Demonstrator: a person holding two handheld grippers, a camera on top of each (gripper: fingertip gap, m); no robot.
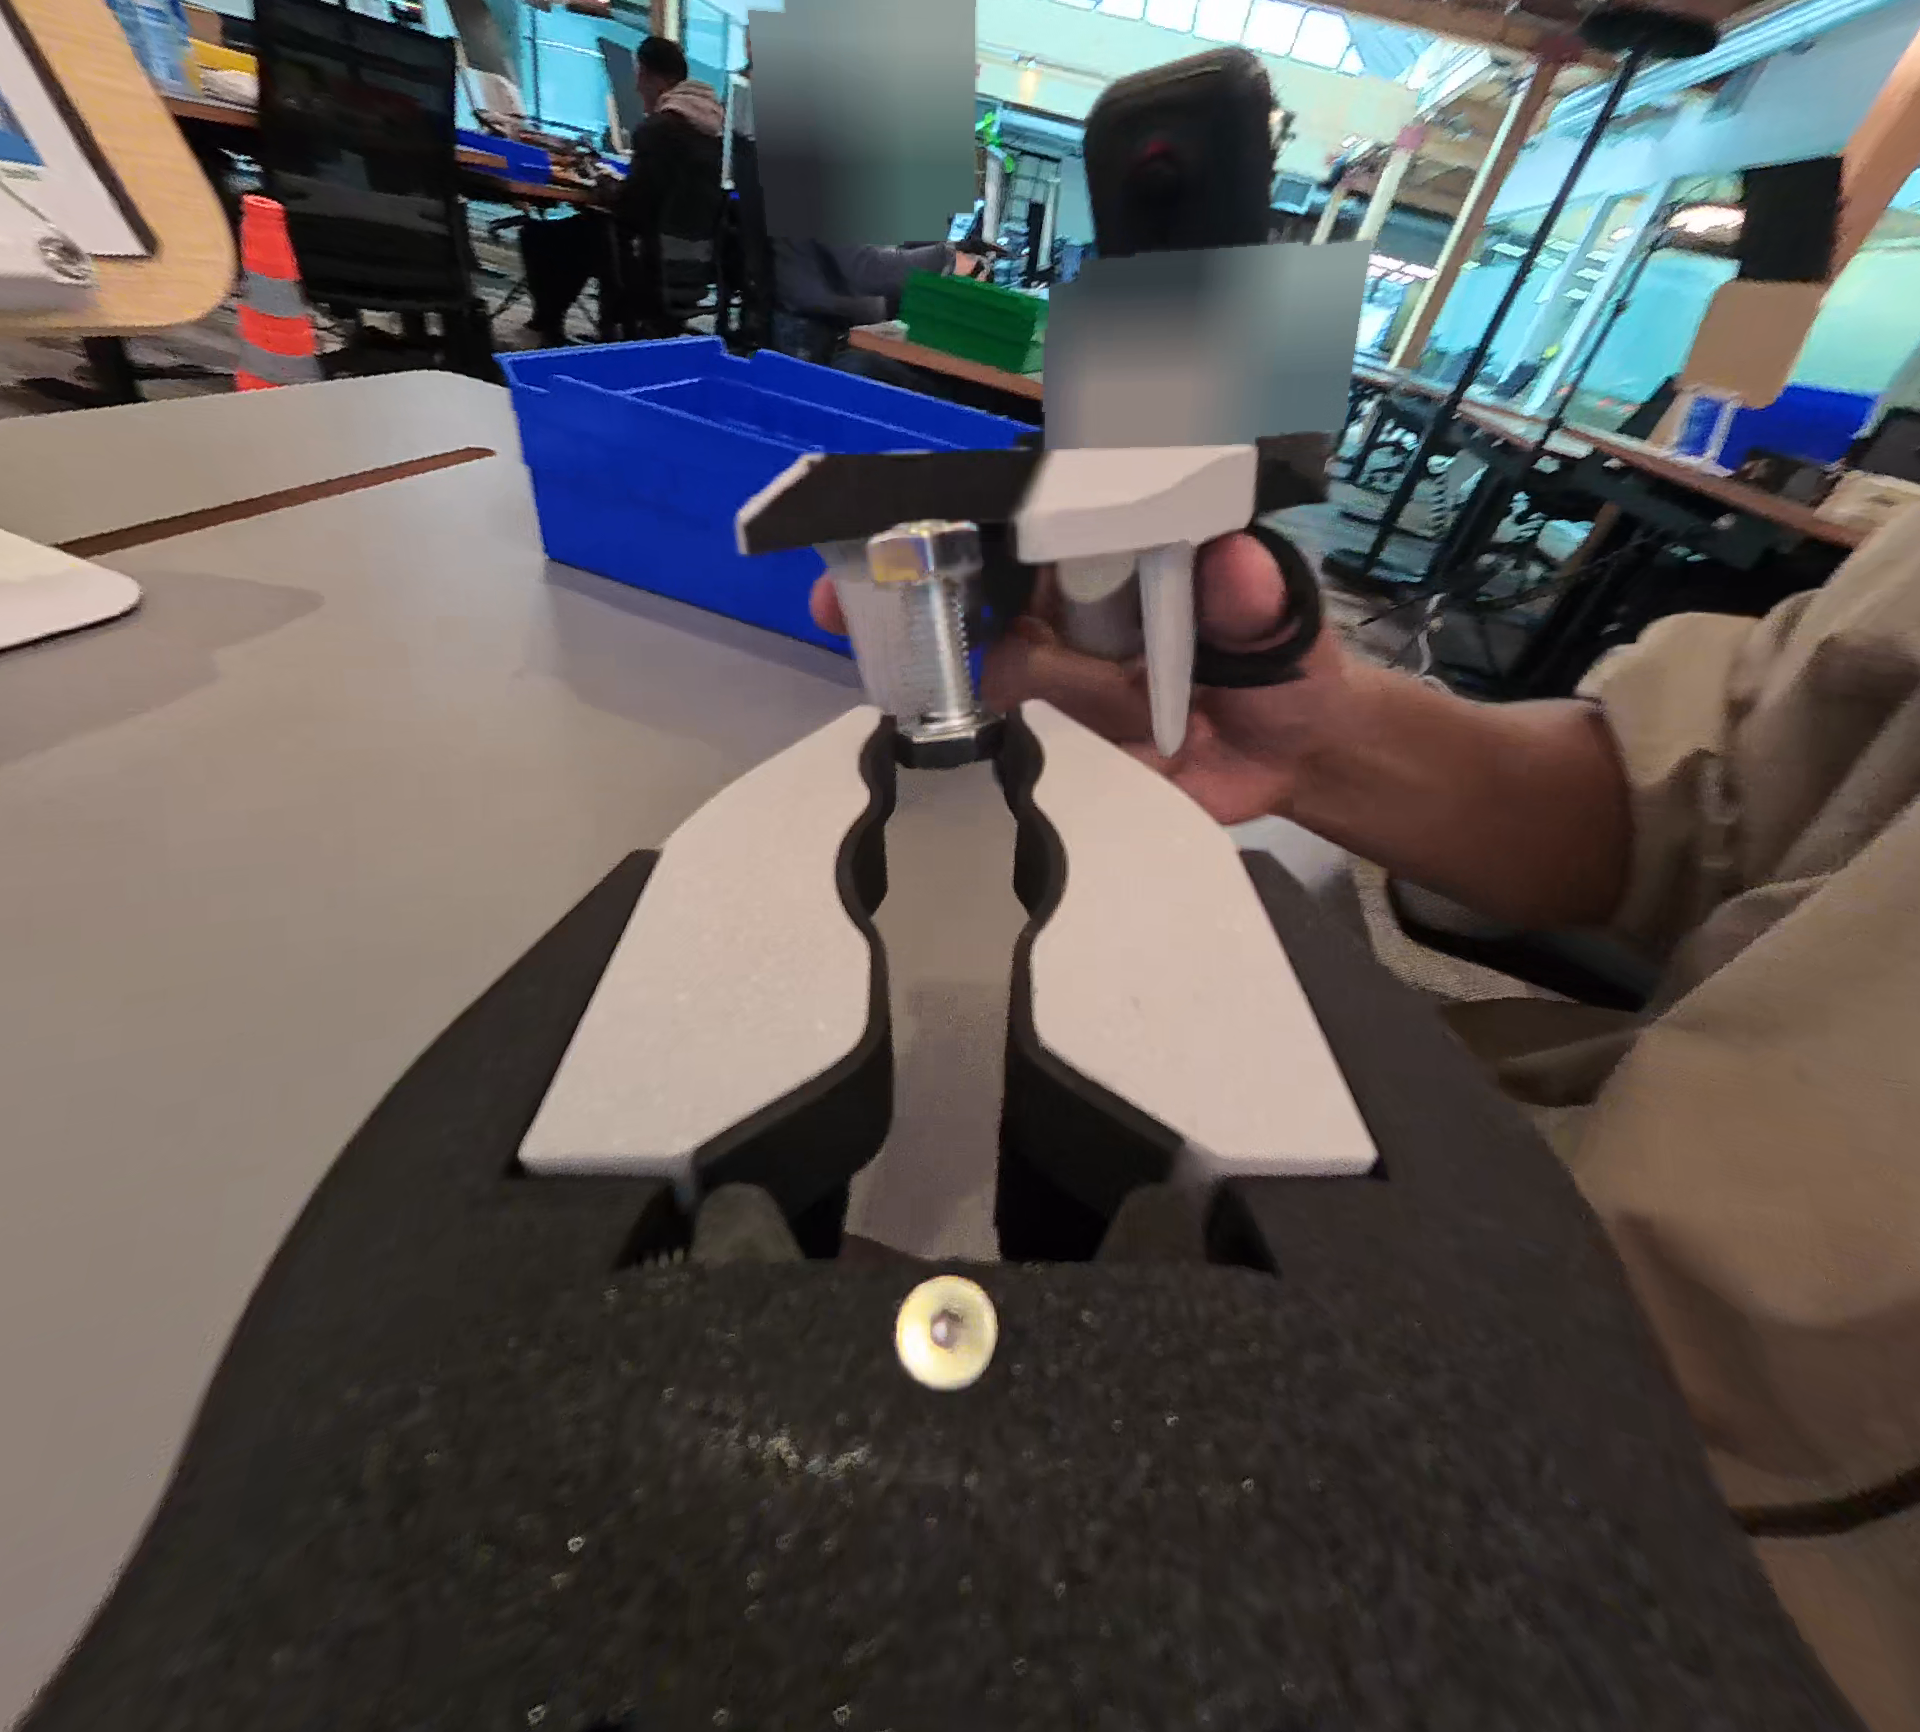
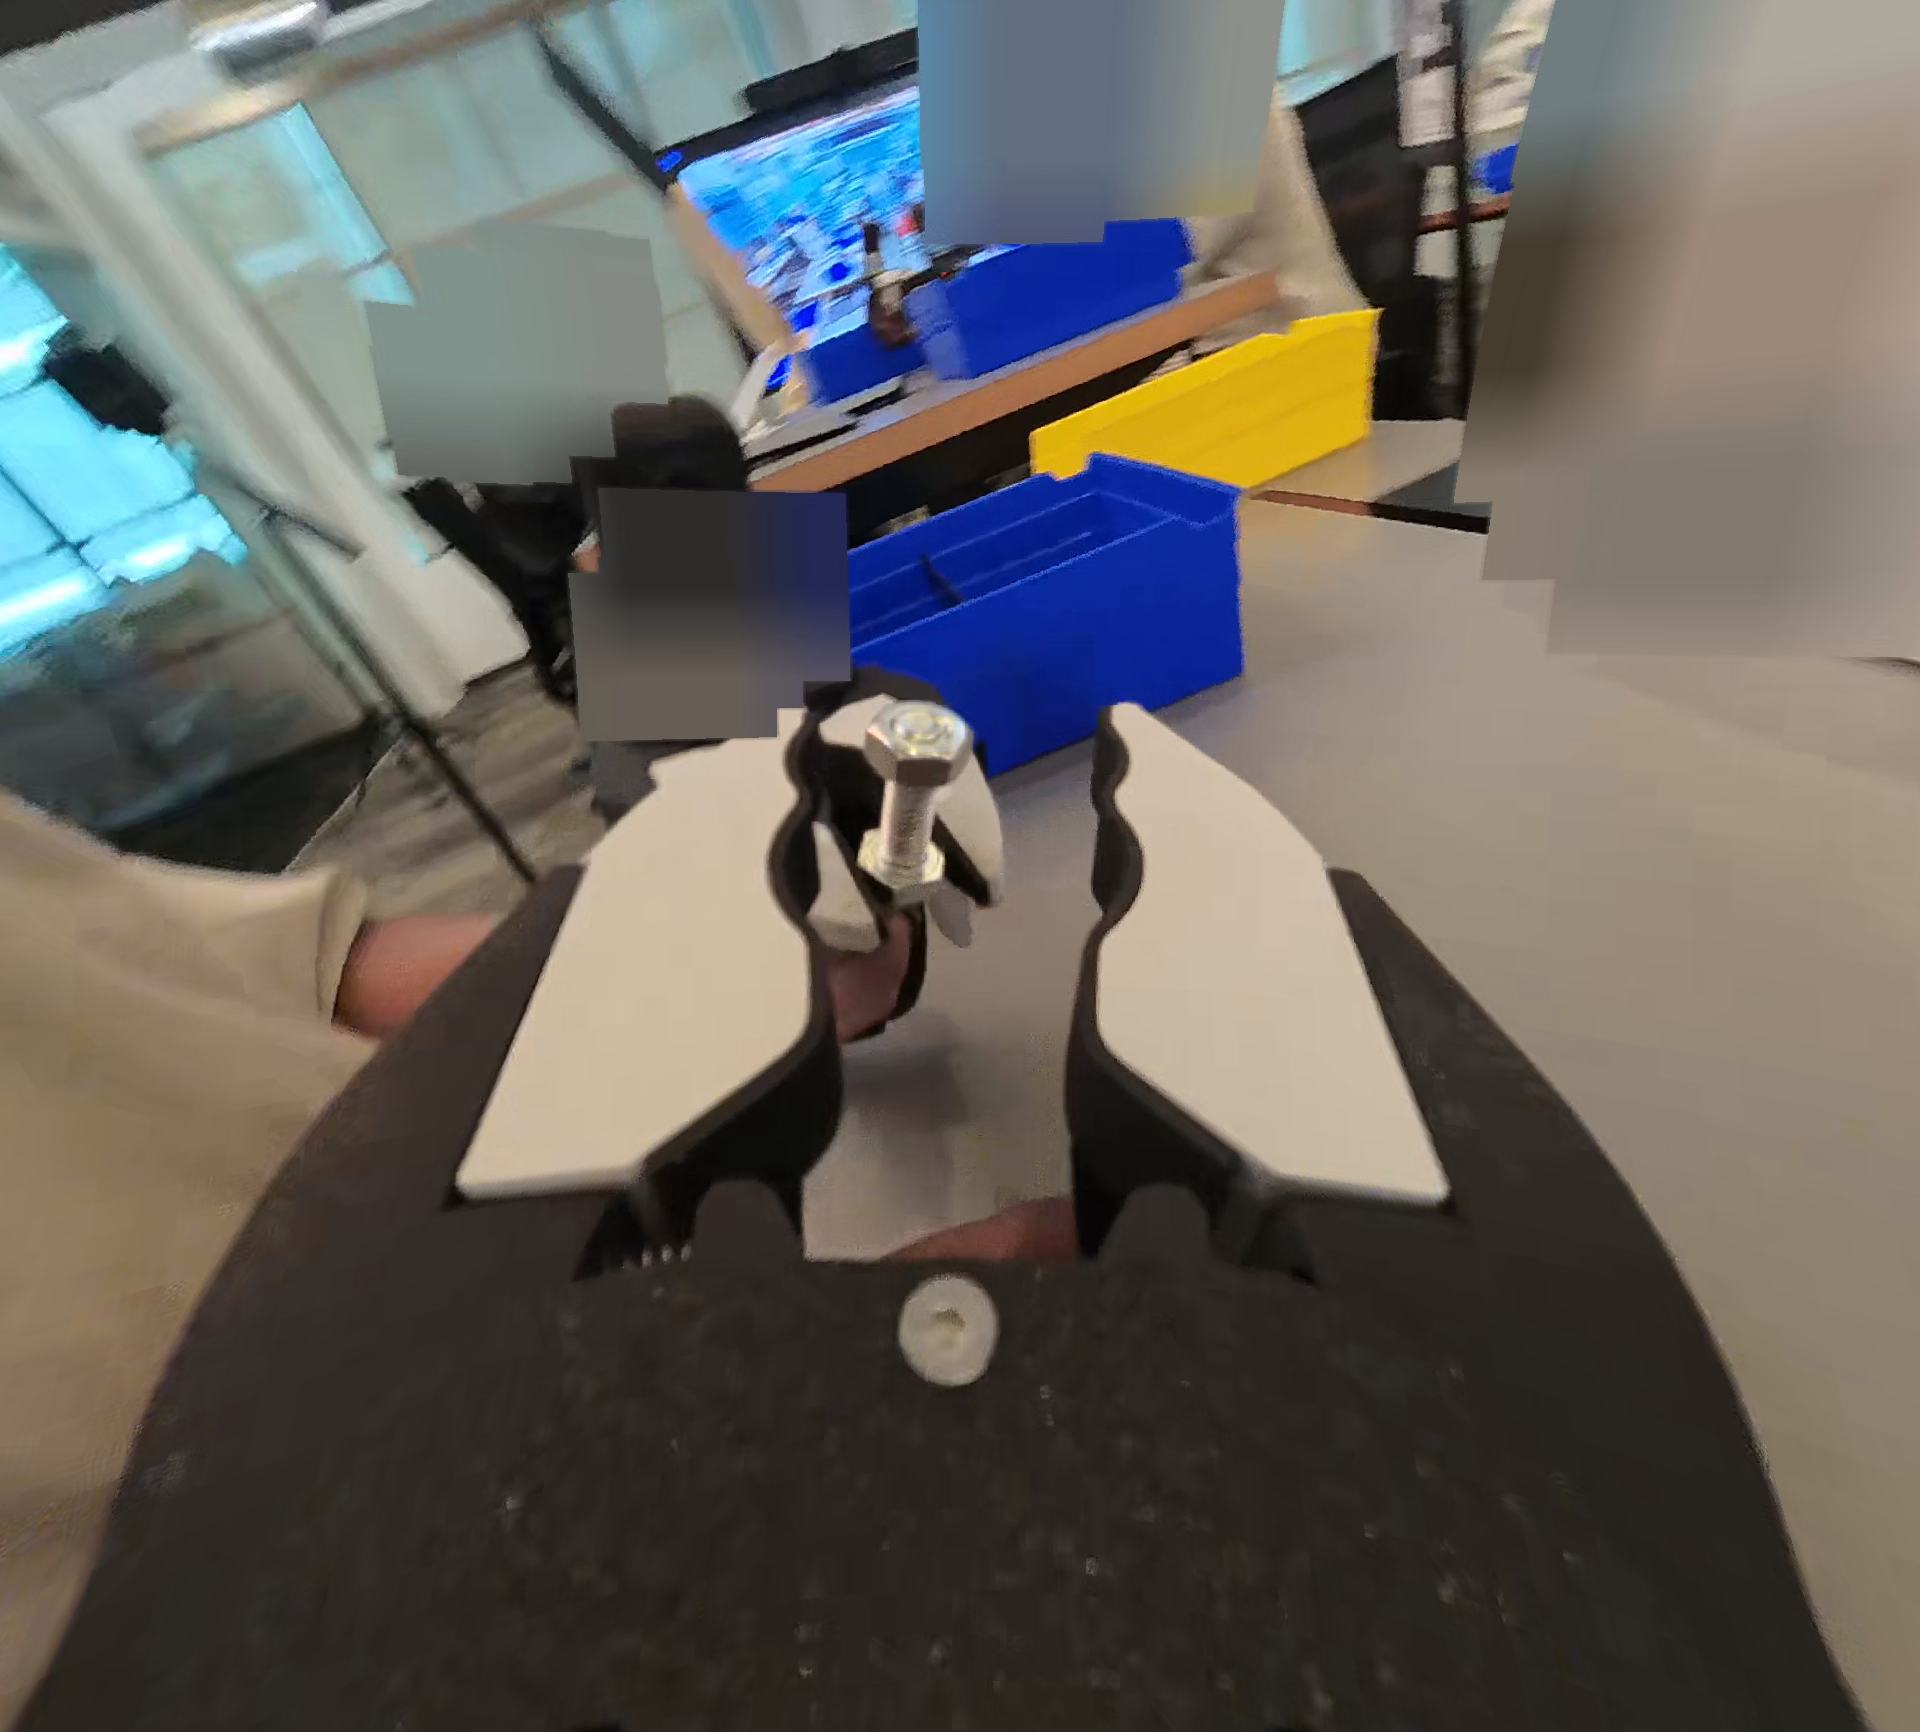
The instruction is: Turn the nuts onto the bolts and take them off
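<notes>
A silver bolt [image 1: 923,617] stands upright, head up, above the grey table [image 1: 312,799]. My left gripper [image 1: 940,742] is shut on the nut [image 1: 940,728] threaded on the bolt's lower end. My right gripper [image 1: 1023,503], held by a hand [image 1: 1236,726], hovers just above and behind the bolt head. In the right wrist view the right gripper [image 2: 956,721] is open and empty. The bolt [image 2: 912,799] and nut [image 2: 900,870] sit beyond its spread fingers, with the left gripper's fingertips [image 2: 844,915] clamped on the nut.
A blue bin [image 1: 665,477] stands on the table behind the bolt and also shows in the right wrist view [image 2: 1049,612]. A yellow bin [image 2: 1216,404] lies farther back. An orange cone [image 1: 272,290], chairs and people at other desks are beyond the table. Left and right tips are no more than a few centimetres apart.
</notes>
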